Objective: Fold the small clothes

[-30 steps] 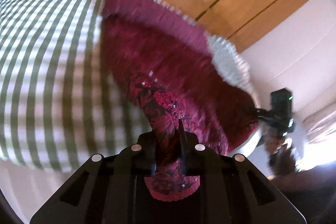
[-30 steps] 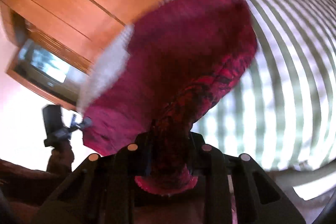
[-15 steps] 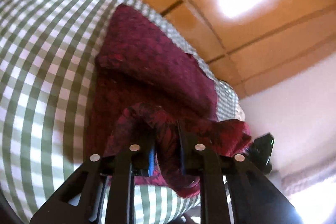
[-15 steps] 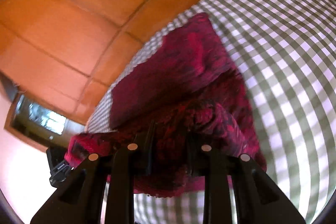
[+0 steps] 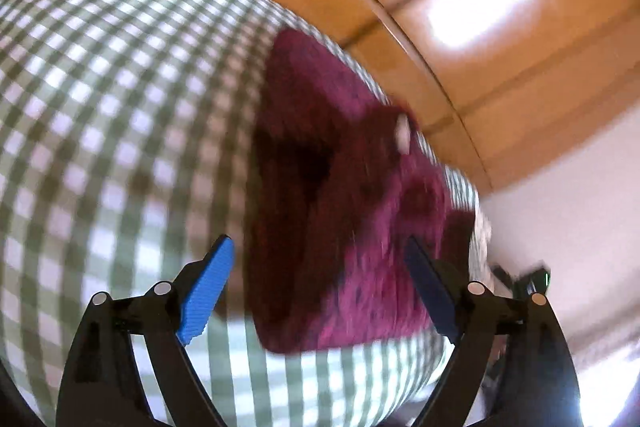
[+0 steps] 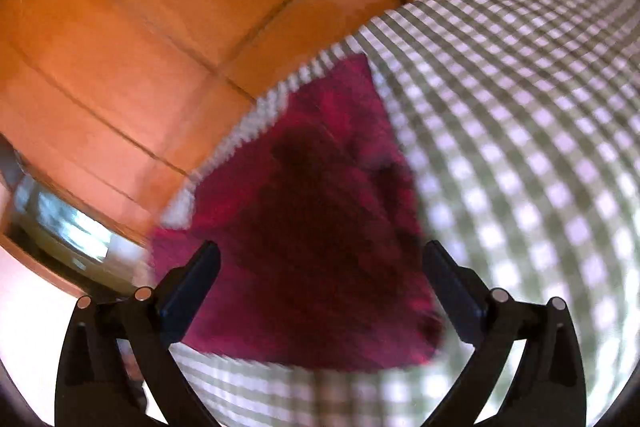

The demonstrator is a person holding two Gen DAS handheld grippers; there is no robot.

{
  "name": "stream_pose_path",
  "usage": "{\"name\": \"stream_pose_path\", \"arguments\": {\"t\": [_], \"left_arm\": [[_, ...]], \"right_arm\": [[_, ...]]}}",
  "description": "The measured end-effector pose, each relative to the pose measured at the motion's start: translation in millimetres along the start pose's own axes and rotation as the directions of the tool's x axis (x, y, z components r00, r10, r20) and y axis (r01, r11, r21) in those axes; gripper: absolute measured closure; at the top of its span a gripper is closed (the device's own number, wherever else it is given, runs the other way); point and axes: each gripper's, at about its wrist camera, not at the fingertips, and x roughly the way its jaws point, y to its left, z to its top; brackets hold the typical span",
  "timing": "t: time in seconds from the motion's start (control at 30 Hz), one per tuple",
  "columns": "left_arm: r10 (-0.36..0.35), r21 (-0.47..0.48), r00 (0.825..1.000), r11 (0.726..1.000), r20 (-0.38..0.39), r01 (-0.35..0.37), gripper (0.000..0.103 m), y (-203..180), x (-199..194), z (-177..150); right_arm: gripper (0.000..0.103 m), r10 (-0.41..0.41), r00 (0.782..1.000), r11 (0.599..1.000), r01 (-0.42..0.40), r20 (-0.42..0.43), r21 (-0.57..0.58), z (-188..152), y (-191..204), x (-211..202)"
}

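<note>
A dark red patterned garment point(image 5: 340, 211) lies folded on the green-and-white checked cloth point(image 5: 100, 107). It also shows in the right wrist view point(image 6: 312, 235), on the same checked cloth point(image 6: 520, 107). My left gripper point(image 5: 320, 291) is open and empty, its jaws wide apart just above the garment's near edge. My right gripper point(image 6: 320, 291) is open and empty too, above the garment's near edge. Both views are blurred by motion.
Orange wooden panels point(image 5: 440, 7) rise behind the cloth-covered surface, also in the right wrist view point(image 6: 160, 27). The other gripper's tip point(image 5: 532, 279) shows at the right of the left wrist view. A window or screen point(image 6: 68, 227) sits at the left of the right wrist view.
Both grippers held the garment's edge, carried it forward over the rest, then opened and let go. The garment now lies folded on the cloth.
</note>
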Motion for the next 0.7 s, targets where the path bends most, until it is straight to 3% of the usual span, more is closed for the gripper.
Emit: {"name": "stream_pose_path", "arguments": {"t": [0.1, 0.2, 0.23, 0.27, 0.37, 0.57, 0.7], "left_arm": [[0.028, 0.074, 0.998, 0.997, -0.05, -0.025, 0.017, -5.5, 15.3, -22.1], [0.079, 0.128, 0.993, 0.99, -0.091, -0.067, 0.052, -6.0, 28.5, -34.8], [0.107, 0.144, 0.99, 0.985, -0.087, -0.093, 0.064, -6.2, 29.8, -35.9], [0.103, 0.14, 0.991, 0.986, -0.088, -0.09, 0.067, -4.8, 27.2, -36.3], [0.081, 0.129, 0.994, 0.989, -0.072, -0.071, 0.077, -2.3, 16.0, -36.0], [0.041, 0.117, 0.996, 0.993, -0.085, -0.031, 0.079, -1.8, -5.5, -51.9], [0.028, 0.095, 0.992, 0.995, -0.124, -0.016, 0.079, 6.9, -31.3, -85.0]], "right_arm": [[0.043, -0.083, 0.995, 0.995, 0.079, -0.063, -0.067, -19.4, -1.6, 22.6], [0.058, -0.166, 0.985, 0.98, 0.159, -0.051, -0.12, -33.1, 0.0, 30.5], [0.068, -0.175, 0.983, 0.979, 0.169, -0.047, -0.118, -33.8, 0.8, 29.3], [0.079, -0.175, 0.984, 0.979, 0.17, -0.043, -0.109, -34.2, 0.4, 25.7], [0.085, -0.159, 0.987, 0.983, 0.155, -0.032, -0.1, -36.3, 2.4, 9.7], [0.086, -0.113, 0.993, 0.99, 0.11, -0.036, -0.085, -57.9, 12.3, -22.1], [0.087, -0.096, 0.991, 0.994, 0.09, -0.09, -0.066, -89.5, 7.1, -43.9]]}}
